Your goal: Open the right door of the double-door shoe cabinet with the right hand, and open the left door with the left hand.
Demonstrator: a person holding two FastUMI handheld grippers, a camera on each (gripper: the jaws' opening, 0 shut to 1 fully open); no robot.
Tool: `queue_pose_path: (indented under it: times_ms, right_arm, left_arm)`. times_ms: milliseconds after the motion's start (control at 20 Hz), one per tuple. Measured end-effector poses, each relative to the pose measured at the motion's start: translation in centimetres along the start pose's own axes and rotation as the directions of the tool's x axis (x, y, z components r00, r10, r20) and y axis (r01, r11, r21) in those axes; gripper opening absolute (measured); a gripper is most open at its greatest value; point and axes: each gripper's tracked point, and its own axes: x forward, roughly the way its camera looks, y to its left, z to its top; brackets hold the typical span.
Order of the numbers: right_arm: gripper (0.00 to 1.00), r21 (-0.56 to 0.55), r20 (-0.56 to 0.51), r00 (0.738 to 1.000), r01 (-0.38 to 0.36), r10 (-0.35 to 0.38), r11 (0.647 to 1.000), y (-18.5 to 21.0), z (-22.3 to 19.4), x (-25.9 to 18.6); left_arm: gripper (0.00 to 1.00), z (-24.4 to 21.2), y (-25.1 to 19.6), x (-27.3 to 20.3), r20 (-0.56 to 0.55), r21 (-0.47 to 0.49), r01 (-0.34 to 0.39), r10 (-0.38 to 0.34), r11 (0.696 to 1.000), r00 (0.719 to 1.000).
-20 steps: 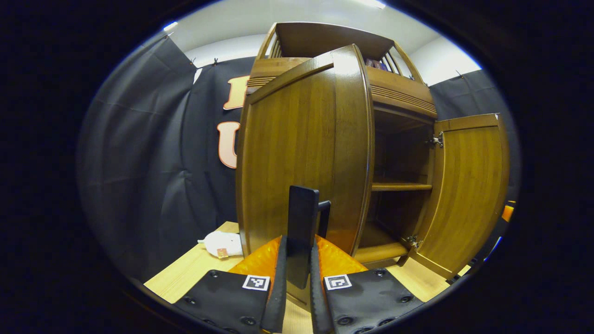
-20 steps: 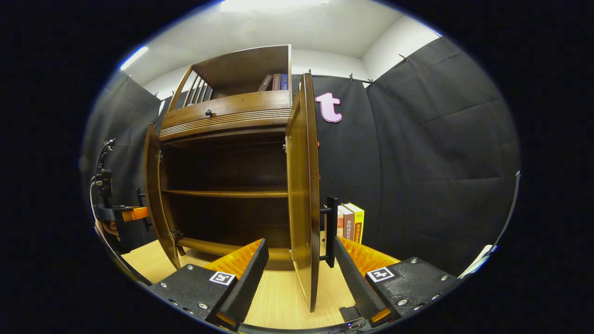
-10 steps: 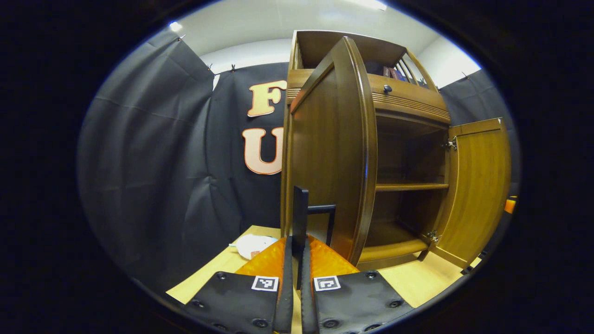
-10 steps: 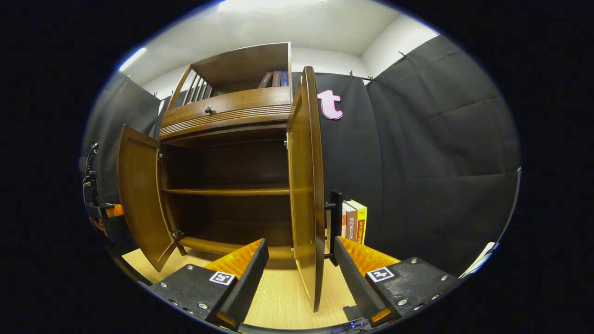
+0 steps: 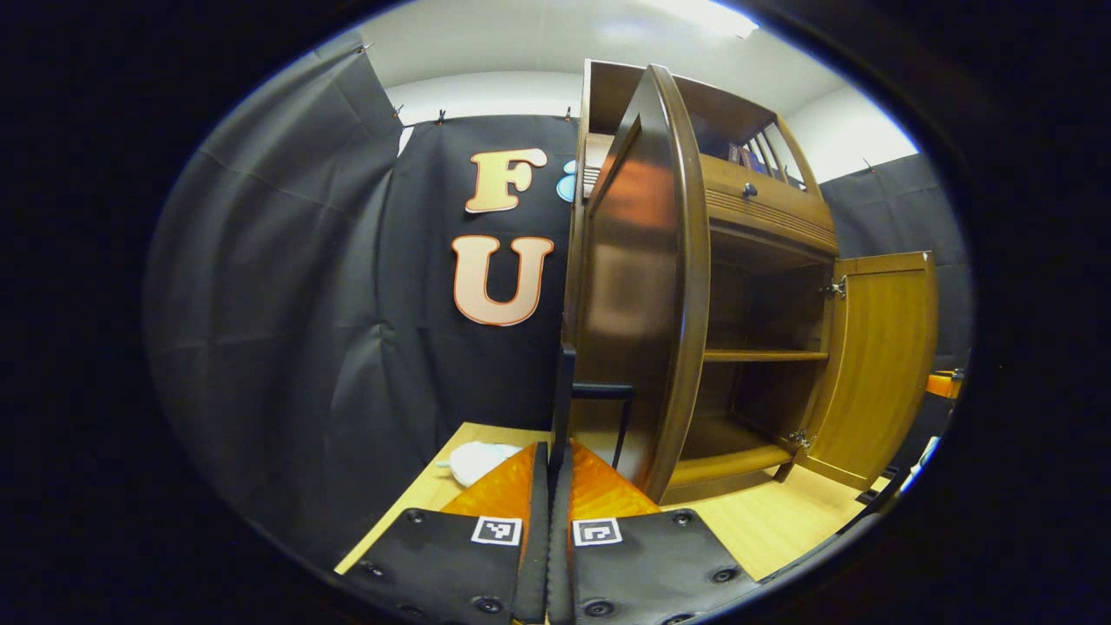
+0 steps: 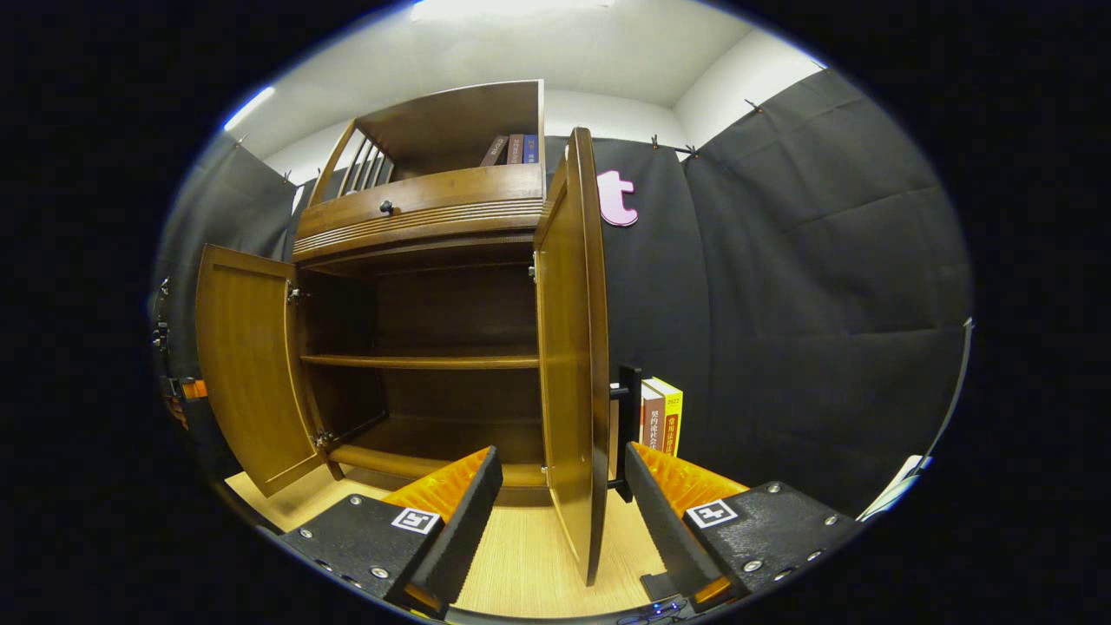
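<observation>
**poster1:** Black cloth all round the booth, white ceiling with a strip light, and a pale wood floor (image 6: pixel 521 555) under the shoe cabinet (image 6: pixel 425 204). Both doors are swung out. In the right gripper view the right door (image 6: pixel 568 347) stands nearly edge-on straight ahead, and the left door (image 6: pixel 247 373) hangs wide open on the far side, inner face showing.

**poster2:** What are the claws doing?

**poster1:** The left gripper (image 5: pixel 548 469) is clenched: its fingers (image 5: pixel 534 521) sit pressed close with the flat black handle (image 5: pixel 564 408) of the left door (image 5: pixel 642 286) nipped between them. The right gripper (image 6: pixel 562 473) is released, jaws spread wide, and the right door's edge stands in the gap without touching either finger. That door's own black handle (image 6: pixel 627 430) sits just beside the finger on the right of that view, apart from it.

**poster2:** Anything inside?

**poster1:** One shelf (image 6: pixel 421 360) across the middle, nothing I can make out on it. A drawer with a small dark knob (image 6: pixel 386 207) above the doors, and a few books (image 6: pixel 512 149) up in the top compartment. More books (image 6: pixel 661 421) stand upright on the floor behind the right door. In the left gripper view a white soft thing (image 5: pixel 477 458) lies on the floor near the cloth, too blurry to name.
</observation>
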Motion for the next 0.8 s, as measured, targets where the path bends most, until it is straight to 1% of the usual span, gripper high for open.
queue_pose_path:
  times_ms: [50,100,150,200,250,300,400,500,550,600,650,700,750,800]
  right_arm:
    - [0.88,-0.003,-0.009,1.0,0.001,-0.001,1.0,0.1,-0.3,0.0]
    - [0.88,-0.01,-0.012,1.0,0.003,-0.003,1.0,0.3,-0.3,0.1]
    - [0.88,-0.014,-0.011,1.0,0.005,-0.005,1.0,0.4,-0.1,0.2]
    - [0.88,-0.016,-0.01,1.0,0.002,-0.003,1.0,0.7,0.0,0.2]
    - [0.88,-0.015,-0.011,1.0,-0.001,0.001,1.0,0.9,0.1,0.2]
    - [0.88,-0.015,-0.011,1.0,-0.001,0.0,1.0,1.1,0.2,0.3]
    - [0.88,0.0,-0.015,1.0,-0.002,0.002,1.0,1.2,0.3,0.5]
    - [0.88,0.012,-0.014,1.0,-0.005,0.005,1.0,1.5,0.7,0.6]
    - [0.94,0.009,-0.013,1.0,0.0,0.001,1.0,1.4,0.9,0.6]
    - [0.94,0.005,-0.012,1.0,0.002,-0.002,1.0,1.4,1.1,0.6]
    - [0.94,0.0,-0.011,1.0,0.003,-0.003,1.0,1.4,1.2,0.6]
    - [0.94,-0.007,-0.01,1.0,0.004,-0.004,1.0,1.4,1.3,0.7]
    - [0.88,-0.016,-0.01,1.0,0.006,-0.007,1.0,1.3,1.3,0.8]
    - [0.94,-0.024,-0.012,1.0,0.007,-0.007,1.0,1.2,1.2,1.0]
  left_arm:
    - [0.0,0.0,0.3,0.2,-0.005,0.011,0.02,-0.02,1.0,1.0]
    - [0.08,0.0,1.0,0.5,-0.005,0.018,0.036,-0.036,0.999,0.999]
    - [0.08,0.1,1.5,0.7,-0.002,0.006,0.055,-0.055,0.998,0.998]
    - [0.0,0.2,2.1,0.8,0.004,-0.013,0.072,-0.072,0.997,0.997]
    - [0.01,0.3,2.5,0.7,0.002,-0.018,0.091,-0.091,0.996,0.996]
    - [0.08,0.1,2.7,0.6,-0.003,-0.006,0.107,-0.107,0.994,0.994]
    - [0.08,-0.1,2.9,0.7,-0.01,0.016,0.14,-0.14,0.99,0.99]
    - [0.14,-0.7,3.1,0.5,-0.035,-0.013,0.181,-0.181,0.983,0.983]
    - [0.14,-1.0,3.2,-0.1,-0.042,-0.031,0.191,-0.192,0.981,0.981]
    - [0.14,-1.3,3.4,-0.9,-0.043,-0.046,0.19,-0.192,0.981,0.981]
    - [0.13,-1.4,3.7,-1.9,-0.046,-0.046,0.173,-0.175,0.984,0.983]
    - [0.14,-1.7,4.1,-2.8,-0.051,-0.028,0.136,-0.138,0.99,0.989]
    - [0.14,-1.8,4.3,-4.0,-0.053,-0.007,0.103,-0.103,0.995,0.993]
    - [0.12,-1.7,4.0,-5.3,-0.054,0.009,0.08,-0.08,0.997,0.995]
